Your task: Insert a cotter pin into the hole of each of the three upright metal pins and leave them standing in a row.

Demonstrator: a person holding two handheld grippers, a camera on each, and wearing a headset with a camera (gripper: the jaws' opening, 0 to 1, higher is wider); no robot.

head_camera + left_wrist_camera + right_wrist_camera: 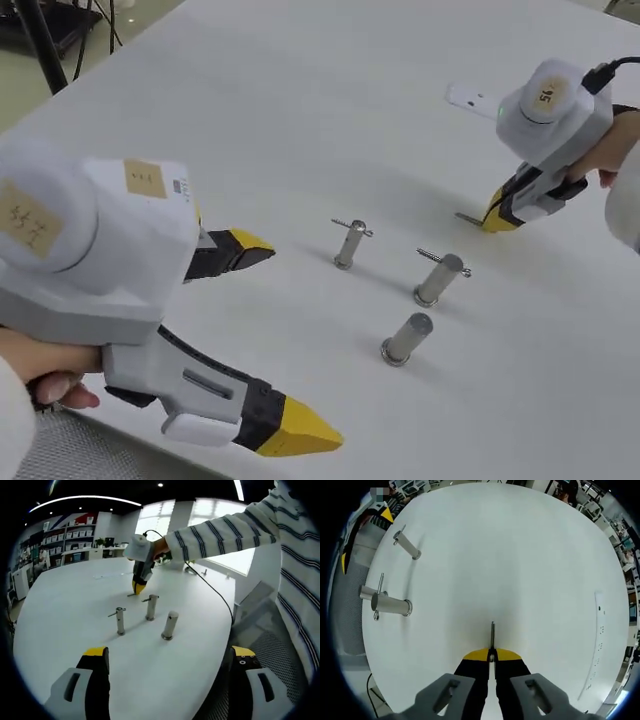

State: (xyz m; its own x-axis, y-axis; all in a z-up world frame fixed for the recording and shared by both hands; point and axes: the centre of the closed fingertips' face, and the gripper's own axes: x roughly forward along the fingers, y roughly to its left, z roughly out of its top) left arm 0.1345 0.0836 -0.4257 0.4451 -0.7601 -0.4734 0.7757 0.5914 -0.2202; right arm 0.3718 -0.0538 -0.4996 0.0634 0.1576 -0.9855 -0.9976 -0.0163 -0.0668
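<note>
Well, two cottered pins (440, 278); one bare pin (407, 338)

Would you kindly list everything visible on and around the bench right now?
Table: one, white, beneath everything.
Metal pins: three, silver, upright mid-table; far, middle, near.
Cotter pins: three, silver; one through the far pin, one through the middle pin, one gripped over the table.
Device: one, white, on the table's far side.
Left gripper: grey, yellow tips, open, near edge.
Right gripper: same colours, shut on a cotter pin, tips at the table.
Hands: two, left and right, each holding a gripper.
</note>
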